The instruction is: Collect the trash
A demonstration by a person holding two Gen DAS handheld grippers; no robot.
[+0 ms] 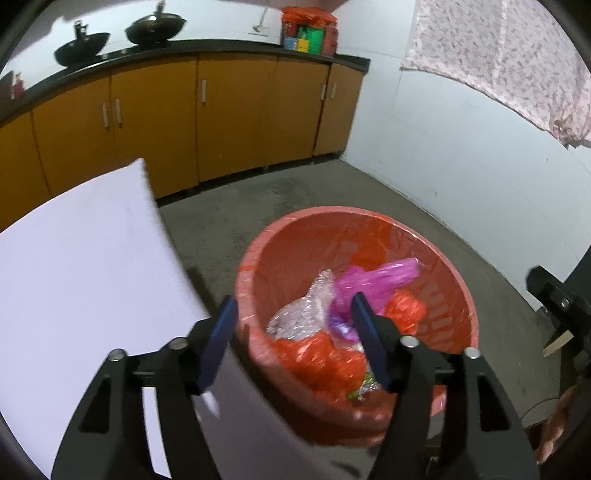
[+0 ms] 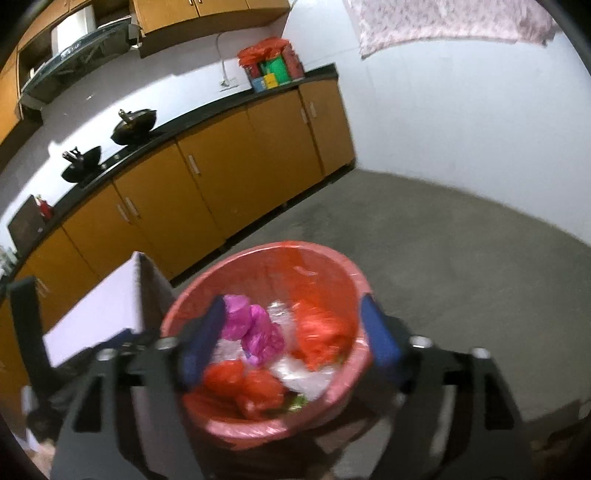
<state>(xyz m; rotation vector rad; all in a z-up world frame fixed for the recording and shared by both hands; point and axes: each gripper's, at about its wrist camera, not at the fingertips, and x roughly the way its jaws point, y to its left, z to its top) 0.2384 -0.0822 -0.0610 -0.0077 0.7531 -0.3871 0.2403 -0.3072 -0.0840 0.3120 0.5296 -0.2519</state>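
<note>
I hold both tools, left (image 1: 293,321) and right (image 2: 291,321), spread apart and empty over the red bin (image 1: 469,314), aiming for twelve o'clock.

the bin (image 1: 458,295) is salmon red, lined with a red film, and stands on a mottled grey floor (image 1: 280,192). inside the bin lie a magenta bag (image 1: 373,280), a silvery clear crumple (image 1: 303,310) and bright orange-red bags (image 1: 325,358). beside the bin a white desk (image 1: 85,266). behind the bin run ochre-yellow cabinets (image 1: 229,110) with a black top, bearing two black woks (image 1: 155,27). each claw (image 1: 295,343) (image 2: 291,339) is black with dark blue pads (image 1: 218,343). above the bin hangs a pink flowered cloth (image 1: 509,55) on a white wall.
</note>
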